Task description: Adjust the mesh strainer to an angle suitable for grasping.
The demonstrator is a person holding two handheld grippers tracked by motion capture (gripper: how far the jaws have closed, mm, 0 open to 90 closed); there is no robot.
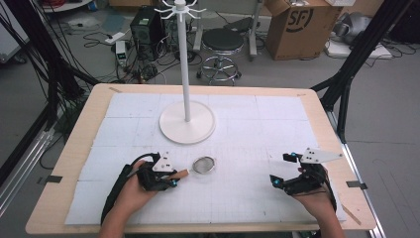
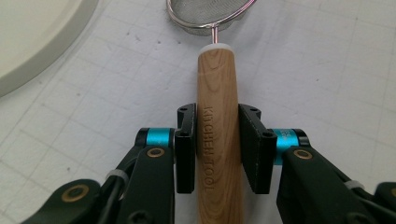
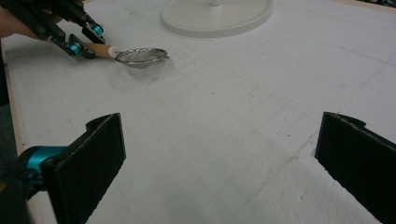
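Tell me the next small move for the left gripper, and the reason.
Probably lift the strainer off the mat and carry it toward the hook stand. The left gripper is already shut on the wooden handle, the mesh bowl is near the stand's base, and the right gripper stands open with nothing between its jaws.

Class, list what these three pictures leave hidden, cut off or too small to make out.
- Strainer bowl: left gripper view, cut off by the top edge.
- Handle end: same view, cut off by the bottom edge.
- Stand hooks: high view, cut off at the top edge.
- Stand post: right gripper view, top edge cuts it.
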